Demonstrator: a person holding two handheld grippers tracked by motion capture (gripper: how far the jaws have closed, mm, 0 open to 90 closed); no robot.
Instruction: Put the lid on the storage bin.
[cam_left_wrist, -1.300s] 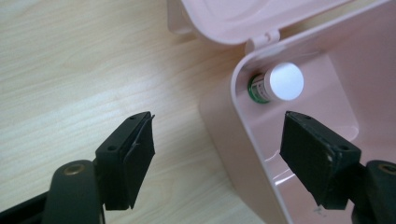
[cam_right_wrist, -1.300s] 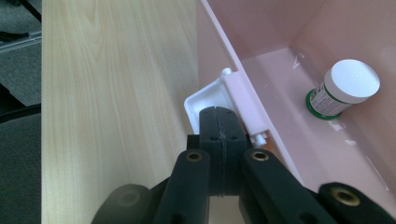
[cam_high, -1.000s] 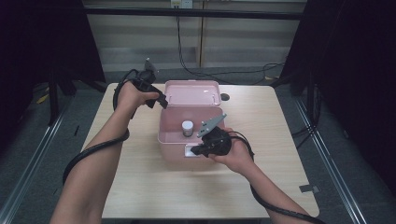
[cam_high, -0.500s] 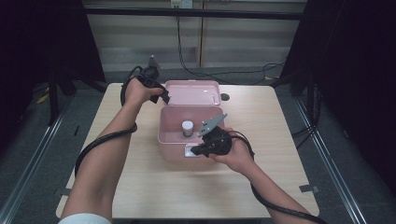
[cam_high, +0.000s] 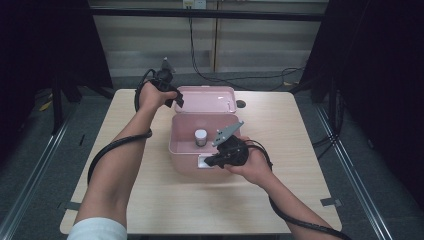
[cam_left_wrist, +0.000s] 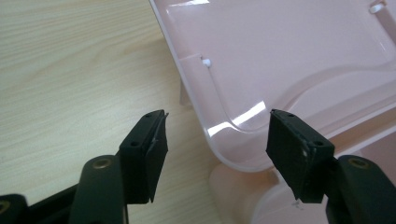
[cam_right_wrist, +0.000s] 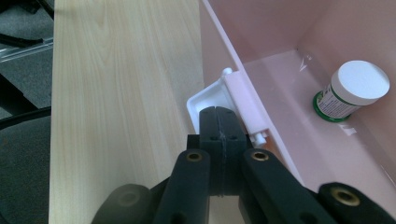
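Observation:
A pink box (cam_high: 174, 135) stands open mid-table, its lid (cam_high: 205, 100) laid back behind it. Inside stands a small white-capped bottle (cam_high: 200, 136), which the right gripper view shows as the bottle (cam_right_wrist: 357, 91) on the box floor. My left gripper (cam_high: 175, 100) is open at the lid's left corner. In the left gripper view that gripper (cam_left_wrist: 218, 123) has the rounded corner of the lid (cam_left_wrist: 289, 56) between its spread jaws, apart from both. My right gripper (cam_high: 210, 161) is shut at the box front. Its tip (cam_right_wrist: 217, 114) rests against the white latch (cam_right_wrist: 208, 98).
The wooden table (cam_high: 300, 130) has bare room left and right of the box. A dark round spot (cam_high: 241, 104) lies on the table right of the lid. Cables trail from both grippers along the forearms, and dark floor surrounds the table.
My left gripper has moved right and farther back, from beside the box up to the lid's left corner. The right gripper has stayed at the latch.

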